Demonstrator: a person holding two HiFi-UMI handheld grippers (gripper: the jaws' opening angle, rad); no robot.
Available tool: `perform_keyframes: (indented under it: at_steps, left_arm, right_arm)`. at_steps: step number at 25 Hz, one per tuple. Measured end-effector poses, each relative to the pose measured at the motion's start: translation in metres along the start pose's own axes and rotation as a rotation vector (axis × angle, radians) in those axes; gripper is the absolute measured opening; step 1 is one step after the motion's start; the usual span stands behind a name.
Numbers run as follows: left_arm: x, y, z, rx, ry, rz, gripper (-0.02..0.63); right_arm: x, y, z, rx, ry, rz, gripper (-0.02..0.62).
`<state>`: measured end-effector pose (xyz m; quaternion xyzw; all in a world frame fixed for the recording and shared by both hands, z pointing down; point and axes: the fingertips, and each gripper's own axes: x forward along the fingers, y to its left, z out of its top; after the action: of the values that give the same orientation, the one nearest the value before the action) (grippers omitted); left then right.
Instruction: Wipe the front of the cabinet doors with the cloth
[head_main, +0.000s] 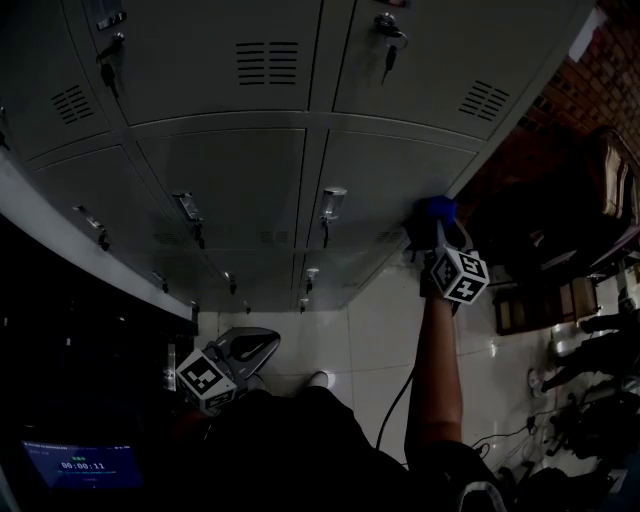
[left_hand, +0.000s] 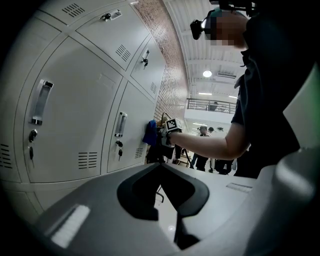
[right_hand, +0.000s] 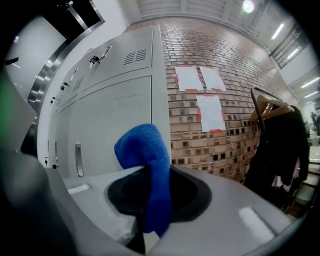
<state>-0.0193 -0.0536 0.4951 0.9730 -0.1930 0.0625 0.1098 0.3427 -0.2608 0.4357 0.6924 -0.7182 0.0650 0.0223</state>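
Note:
Grey metal cabinet doors (head_main: 230, 180) fill the head view, each with a handle and a lock. My right gripper (head_main: 432, 228) is shut on a blue cloth (head_main: 436, 208) and holds it against the lower right door, near the cabinet's right edge. In the right gripper view the cloth (right_hand: 147, 160) sticks up between the jaws of the right gripper (right_hand: 155, 172), with the door (right_hand: 115, 125) just beyond. The left gripper (head_main: 258, 342) hangs low by my body, away from the doors. Its jaws meet at the tip (left_hand: 161, 166) with nothing between them. From there the cloth (left_hand: 150, 132) shows pressed on a door (left_hand: 75, 120).
A brick wall (right_hand: 215, 145) with taped papers (right_hand: 200, 80) adjoins the cabinet's right end. A dark coat on a hanger (right_hand: 280, 155) stands further right. Keys hang from locks (head_main: 325, 215). A cable (head_main: 395, 400) lies on the tiled floor. People (left_hand: 205, 150) stand in the background.

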Motion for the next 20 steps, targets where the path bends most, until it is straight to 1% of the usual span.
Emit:
perform_keyframes:
  at_steps: [3, 6, 10, 14, 17, 20]
  left_arm:
    - [-0.003, -0.001, -0.004, -0.003, 0.004, -0.001, 0.0]
    - [-0.007, -0.001, -0.007, -0.002, 0.008, 0.0, 0.0]
    - [-0.013, -0.001, -0.009, 0.0, -0.004, -0.002, 0.0]
    - [-0.02, -0.004, -0.009, -0.001, -0.01, 0.003, 0.0]
    - [-0.03, -0.004, -0.01, -0.005, -0.012, 0.019, 0.0]
    - [-0.042, -0.002, -0.009, -0.016, -0.02, 0.05, 0.0]
  right_arm:
    - [-0.007, 0.006, 0.0, 0.014, -0.016, 0.002, 0.078]
    - [-0.016, 0.028, -0.002, 0.019, -0.03, 0.043, 0.078]
    - [-0.021, 0.079, -0.014, 0.009, -0.029, 0.14, 0.078]
    - [-0.017, 0.14, -0.033, -0.025, 0.001, 0.26, 0.078]
    - [-0.01, 0.178, -0.044, -0.047, 0.022, 0.332, 0.078]
    - [0.0, 0.205, -0.051, -0.066, 0.046, 0.385, 0.078]
